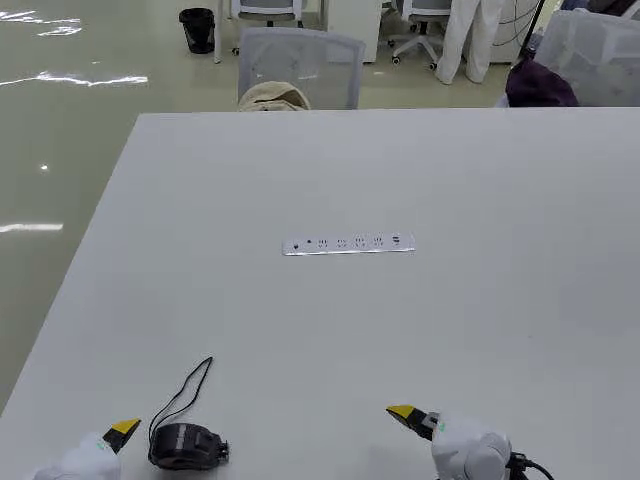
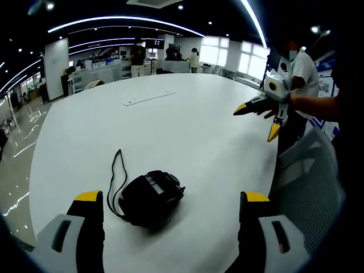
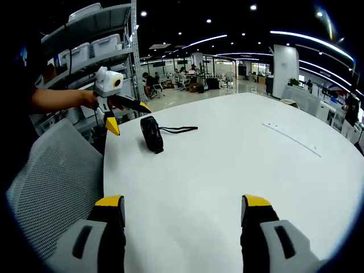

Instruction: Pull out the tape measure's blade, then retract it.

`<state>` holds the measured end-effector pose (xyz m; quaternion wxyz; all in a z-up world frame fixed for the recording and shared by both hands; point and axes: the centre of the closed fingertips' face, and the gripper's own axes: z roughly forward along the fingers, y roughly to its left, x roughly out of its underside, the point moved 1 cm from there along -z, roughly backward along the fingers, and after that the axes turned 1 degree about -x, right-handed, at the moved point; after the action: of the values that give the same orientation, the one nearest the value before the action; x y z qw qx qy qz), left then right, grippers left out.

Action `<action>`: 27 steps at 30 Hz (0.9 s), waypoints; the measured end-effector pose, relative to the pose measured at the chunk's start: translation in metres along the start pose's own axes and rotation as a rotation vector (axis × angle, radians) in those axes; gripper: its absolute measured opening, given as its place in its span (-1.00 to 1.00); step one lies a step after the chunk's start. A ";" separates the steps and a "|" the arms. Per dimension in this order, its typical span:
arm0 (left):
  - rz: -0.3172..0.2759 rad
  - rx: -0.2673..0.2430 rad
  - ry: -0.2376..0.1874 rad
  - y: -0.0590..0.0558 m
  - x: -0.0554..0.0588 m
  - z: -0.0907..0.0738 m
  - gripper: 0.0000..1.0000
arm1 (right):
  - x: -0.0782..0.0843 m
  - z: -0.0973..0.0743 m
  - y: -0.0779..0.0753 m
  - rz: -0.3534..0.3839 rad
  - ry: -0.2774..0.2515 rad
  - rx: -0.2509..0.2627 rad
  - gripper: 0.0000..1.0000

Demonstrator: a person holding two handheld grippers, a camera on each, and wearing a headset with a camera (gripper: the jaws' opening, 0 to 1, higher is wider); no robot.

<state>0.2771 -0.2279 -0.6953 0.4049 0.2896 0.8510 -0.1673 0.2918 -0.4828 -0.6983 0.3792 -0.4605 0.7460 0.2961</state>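
A black tape measure (image 1: 186, 446) with a thin black wrist loop (image 1: 185, 392) lies on the white table (image 1: 400, 180) near its front edge. In the left gripper view the tape measure (image 2: 151, 197) rests just ahead of my left gripper (image 2: 170, 199), whose yellow-tipped jaws stand wide apart with nothing between them. In the head view the left gripper (image 1: 118, 432) is just left of the case. My right gripper (image 3: 183, 200) is open and holds nothing, well off to the right (image 1: 405, 413). From its view the tape measure (image 3: 152, 133) lies far ahead beside the left gripper (image 3: 126, 114).
A white power strip (image 1: 348, 244) lies flat in the middle of the table. Beyond the far edge stand a grey mesh chair (image 1: 300, 66), a black bin (image 1: 198, 29) and a person in white (image 1: 470, 35). A mesh chair back (image 3: 51, 176) is close behind the near edge.
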 end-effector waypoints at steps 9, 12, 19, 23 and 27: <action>0.028 0.029 0.009 -0.008 0.005 -0.003 0.98 | -0.001 -0.011 -0.008 0.032 -0.023 0.017 0.76; 0.033 0.022 0.021 -0.005 0.010 -0.006 0.98 | -0.002 -0.012 -0.010 0.025 -0.019 0.018 0.78; 0.023 -0.006 0.021 0.003 0.009 -0.011 0.98 | -0.001 -0.014 -0.013 0.024 -0.016 0.014 0.79; 0.007 -0.019 0.007 0.007 0.005 -0.011 0.98 | 0.000 -0.013 -0.013 0.021 -0.007 0.007 0.79; 0.006 -0.018 0.015 0.008 0.005 -0.011 0.98 | 0.000 -0.014 -0.014 0.022 -0.010 0.007 0.79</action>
<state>0.2731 -0.2144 -0.6934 0.4015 0.2900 0.8546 -0.1563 0.3002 -0.4995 -0.6922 0.3811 -0.4498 0.7501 0.2998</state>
